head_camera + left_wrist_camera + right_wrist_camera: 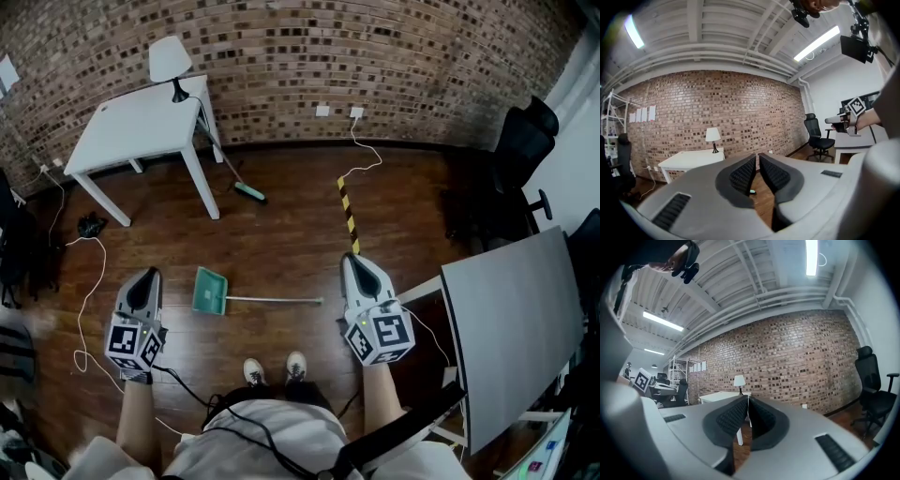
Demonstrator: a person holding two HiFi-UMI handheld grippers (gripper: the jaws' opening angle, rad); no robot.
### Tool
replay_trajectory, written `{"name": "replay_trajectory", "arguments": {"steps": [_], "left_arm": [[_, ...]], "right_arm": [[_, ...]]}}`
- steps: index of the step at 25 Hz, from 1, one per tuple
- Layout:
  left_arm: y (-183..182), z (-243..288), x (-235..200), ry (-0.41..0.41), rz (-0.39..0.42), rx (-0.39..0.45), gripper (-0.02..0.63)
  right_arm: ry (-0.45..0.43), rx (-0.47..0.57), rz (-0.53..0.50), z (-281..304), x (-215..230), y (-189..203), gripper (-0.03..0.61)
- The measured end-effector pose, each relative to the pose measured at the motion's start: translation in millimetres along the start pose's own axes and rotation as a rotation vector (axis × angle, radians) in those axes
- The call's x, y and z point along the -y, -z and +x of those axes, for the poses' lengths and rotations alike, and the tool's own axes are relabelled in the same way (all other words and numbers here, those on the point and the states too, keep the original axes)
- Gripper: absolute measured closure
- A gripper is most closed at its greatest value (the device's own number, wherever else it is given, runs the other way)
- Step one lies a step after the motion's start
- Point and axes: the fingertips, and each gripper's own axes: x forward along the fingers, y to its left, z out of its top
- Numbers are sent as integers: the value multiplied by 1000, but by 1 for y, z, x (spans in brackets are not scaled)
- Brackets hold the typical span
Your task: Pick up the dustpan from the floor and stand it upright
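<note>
Two grippers held low, both empty; green dustpan flat on the wood floor (281,225) between them.

Head view: we note the left gripper (142,277) and right gripper (359,262) pointing away, touching nothing. The dustpan (210,291) lies ahead of our shoes (253,371), pan nearer the left gripper, long handle running toward the right one, apart from both. Left gripper view: jaws a thin slit apart, nothing in the slit. Right gripper view: jaw tips meet, pinching nothing; white table (719,395) and lamp (739,380) beyond.
</note>
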Motion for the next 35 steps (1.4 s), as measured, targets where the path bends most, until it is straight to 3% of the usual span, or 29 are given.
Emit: {"name": "replay_trajectory", "arguments": {"steps": [3, 6, 13, 17, 25, 32, 35], "left_arm": [[20, 14, 1, 69, 15, -32, 533], [49, 38, 20, 204, 66, -67, 500], [151, 122, 97, 597, 176, -259, 500], [222, 168, 162, 762, 246, -380, 500], [433, 259, 248, 986, 370, -574, 500], [643, 322, 303, 1181, 437, -759, 499], [716, 332, 322, 1249, 462, -800, 491]], "right_arm": [[16, -9, 50, 2, -2, 16, 551], [15, -64, 54, -3, 0, 49, 362], [45, -283, 2, -7, 46, 186, 351], [71, -424, -8, -16, 94, 284, 353], [-106, -664, -166, 6, 142, 527, 353], [-74, -656, -36, 40, 192, 730, 353], [-98, -693, -53, 46, 199, 808, 353]]}}
